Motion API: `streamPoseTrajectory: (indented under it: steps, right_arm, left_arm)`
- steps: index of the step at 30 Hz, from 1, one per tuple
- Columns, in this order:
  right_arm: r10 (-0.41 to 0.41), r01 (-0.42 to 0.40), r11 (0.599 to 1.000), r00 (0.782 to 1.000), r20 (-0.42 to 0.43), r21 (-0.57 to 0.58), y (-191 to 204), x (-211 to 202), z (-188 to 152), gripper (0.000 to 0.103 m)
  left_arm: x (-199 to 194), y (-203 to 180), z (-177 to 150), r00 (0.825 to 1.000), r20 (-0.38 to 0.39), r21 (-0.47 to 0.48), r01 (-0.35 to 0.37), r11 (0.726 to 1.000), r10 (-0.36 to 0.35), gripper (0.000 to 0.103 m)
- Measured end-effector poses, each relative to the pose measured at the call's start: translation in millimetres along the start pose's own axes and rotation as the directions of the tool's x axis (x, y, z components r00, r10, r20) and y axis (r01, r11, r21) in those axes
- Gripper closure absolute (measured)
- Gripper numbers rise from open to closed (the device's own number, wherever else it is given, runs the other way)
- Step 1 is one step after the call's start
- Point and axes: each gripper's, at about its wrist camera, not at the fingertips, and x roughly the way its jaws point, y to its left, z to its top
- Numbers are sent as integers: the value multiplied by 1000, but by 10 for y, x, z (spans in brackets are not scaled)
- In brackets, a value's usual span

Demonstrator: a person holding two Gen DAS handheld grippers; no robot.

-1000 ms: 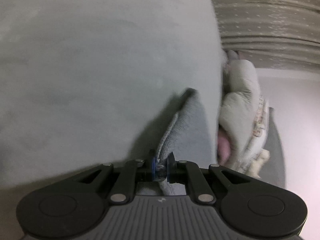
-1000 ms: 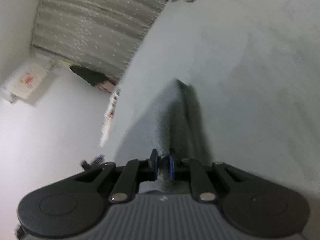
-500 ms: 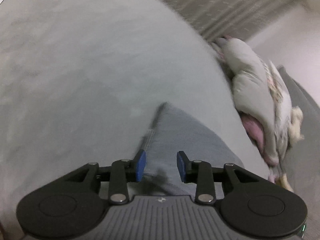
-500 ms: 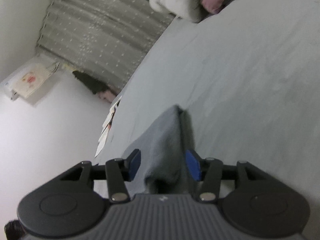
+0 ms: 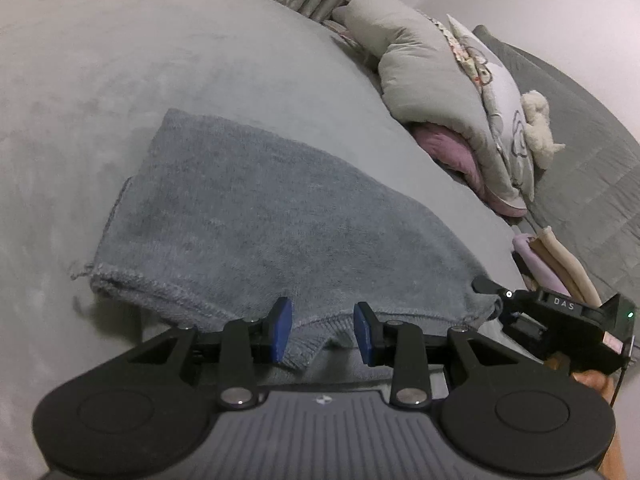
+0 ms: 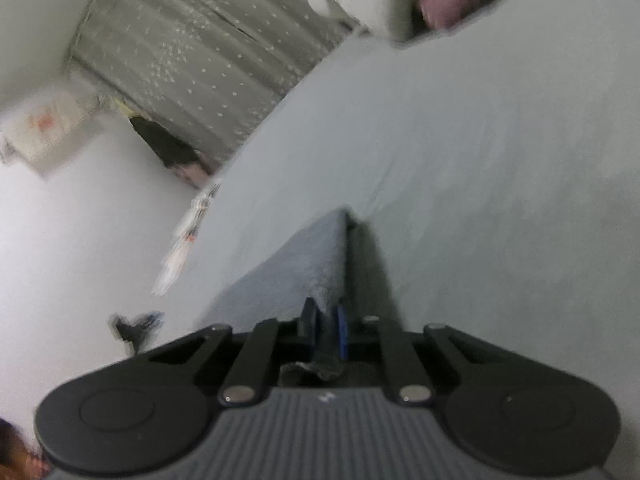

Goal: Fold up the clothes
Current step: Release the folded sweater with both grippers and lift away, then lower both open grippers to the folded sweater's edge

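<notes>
On the pale grey bedspread [image 5: 100, 80], the left gripper [image 5: 323, 330] gapes over the folded blue-grey knit garment [image 5: 260, 208], the right gripper [image 6: 325, 330] pinches its corner, crumpled bedding [image 5: 432, 92] piled beyond.

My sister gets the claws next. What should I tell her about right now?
Left claw: open, its blue pads either side of the sweater's near hem, gripping nothing.
Right claw: shut on the sweater's edge at its right end.
Sweater: grey knit, lying folded flat on the bed, hem toward you. Pillows are piled at the far right.
Done: at least one fold is in, since doubled layers show at the left edge.
Left: probably grab the hem with the left claw, fold once more and smooth it.
</notes>
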Motion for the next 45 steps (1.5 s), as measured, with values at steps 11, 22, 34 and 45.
streamPoseTrajectory:
  steps: [11,22,34,45]
  right_arm:
    - [37,-38,994,999,11,107,35,-73,-38,70]
    - [-28,29,999,999,21,-28,15,-150,-89,70]
    - [-60,112,906,988,140,-408,1256,657,36,64]
    - [-136,196,791,980,146,-580,1449,1210,-525,62]
  left_arm:
    - [-266,-23,-46,999,51,45,10,999,-12,71]
    - [-345,-68,31,997,77,112,-38,993,29,68]
    - [156,-348,641,939,272,181,-264,947,209,67]
    - [661,-134,147,894,359,366,-399,841,269,63]
